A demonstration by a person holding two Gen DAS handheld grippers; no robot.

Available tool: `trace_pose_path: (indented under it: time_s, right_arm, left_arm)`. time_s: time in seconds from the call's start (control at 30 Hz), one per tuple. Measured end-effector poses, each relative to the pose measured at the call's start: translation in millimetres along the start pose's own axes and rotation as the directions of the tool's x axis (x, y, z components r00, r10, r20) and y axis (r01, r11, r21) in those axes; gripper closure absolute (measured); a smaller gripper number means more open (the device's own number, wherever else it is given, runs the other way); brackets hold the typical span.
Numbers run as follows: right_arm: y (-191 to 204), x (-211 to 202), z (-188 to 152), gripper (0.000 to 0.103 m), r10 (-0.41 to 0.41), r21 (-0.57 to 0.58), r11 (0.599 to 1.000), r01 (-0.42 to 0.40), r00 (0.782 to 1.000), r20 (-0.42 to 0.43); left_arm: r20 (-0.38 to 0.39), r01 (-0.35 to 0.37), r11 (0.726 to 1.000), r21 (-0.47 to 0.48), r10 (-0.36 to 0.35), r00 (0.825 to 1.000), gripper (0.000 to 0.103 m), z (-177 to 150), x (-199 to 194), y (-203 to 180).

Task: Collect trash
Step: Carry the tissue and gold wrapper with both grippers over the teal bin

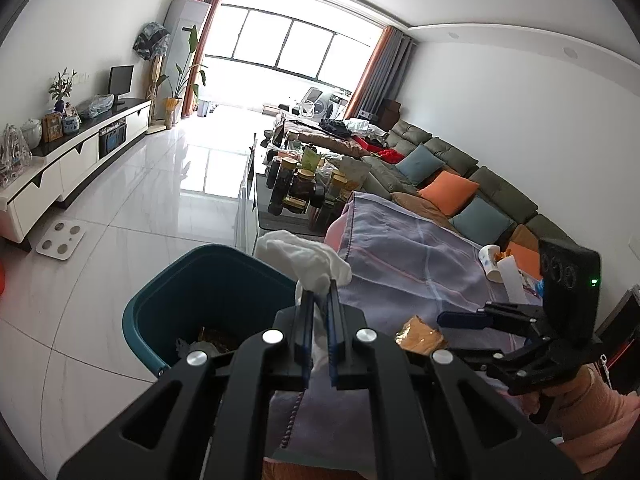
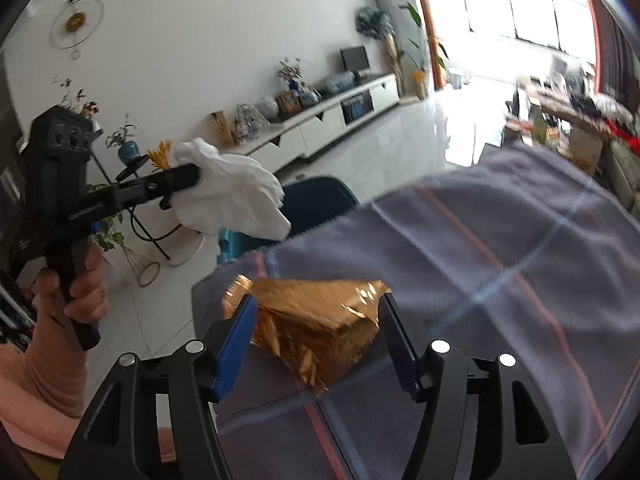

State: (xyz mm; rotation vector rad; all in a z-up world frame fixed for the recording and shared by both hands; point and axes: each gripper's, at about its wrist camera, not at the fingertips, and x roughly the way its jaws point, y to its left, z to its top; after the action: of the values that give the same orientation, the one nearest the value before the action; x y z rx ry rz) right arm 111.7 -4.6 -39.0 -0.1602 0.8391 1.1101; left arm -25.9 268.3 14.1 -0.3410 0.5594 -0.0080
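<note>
My left gripper (image 1: 320, 296) is shut on a crumpled white tissue (image 1: 308, 258), which hangs beside the rim of a dark teal bin (image 1: 208, 272) on the floor. The right wrist view shows the same tissue (image 2: 232, 196) in that gripper (image 2: 192, 178), with the bin (image 2: 320, 200) behind it. A crinkled gold foil wrapper (image 2: 316, 320) lies on the purple checked cloth (image 2: 500, 280). My right gripper (image 2: 318, 312) stands open around it, one finger on each side, pads apart from the foil. In the left wrist view the wrapper (image 1: 420, 334) lies under the right gripper (image 1: 444, 318).
The bin holds some brownish scraps (image 1: 216, 338). A paper cup (image 1: 493, 263) and more litter sit at the cloth's far right. Beyond stand a cluttered coffee table (image 1: 304, 184), a green sofa (image 1: 460, 160) with cushions, and a white TV cabinet (image 1: 80, 152) across the tiled floor.
</note>
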Motion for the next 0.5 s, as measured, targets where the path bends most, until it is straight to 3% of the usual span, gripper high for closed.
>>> trace_pose_path:
  time_s: [0.1, 0.17, 0.23, 0.5]
  right_arm:
    - [-8, 7, -2, 0.042, 0.017, 0.053, 0.998, -0.015, 1.0, -0.022]
    - [-9, 10, -2, 0.052, 0.027, 0.063, 0.998, -0.025, 0.999, -0.033]
    - [-9, 11, -2, 0.069, 0.039, 0.068, 0.997, -0.036, 0.999, -0.036]
    - [-7, 3, 12, 0.081, 0.046, 0.068, 0.997, -0.047, 0.999, 0.015]
  left_arm:
    - [-0.008, -0.001, 1.0, -0.007, 0.001, 1.0, 0.095, -1, 1, 3]
    - [-0.011, -0.001, 1.0, -0.013, 0.001, 1.0, 0.095, -2, 1, 5]
    - [-0.014, -0.003, 1.0, -0.019, 0.003, 1.0, 0.095, -3, 2, 7]
    - [-0.015, -0.026, 0.999, -0.032, 0.026, 1.0, 0.095, -5, 6, 13]
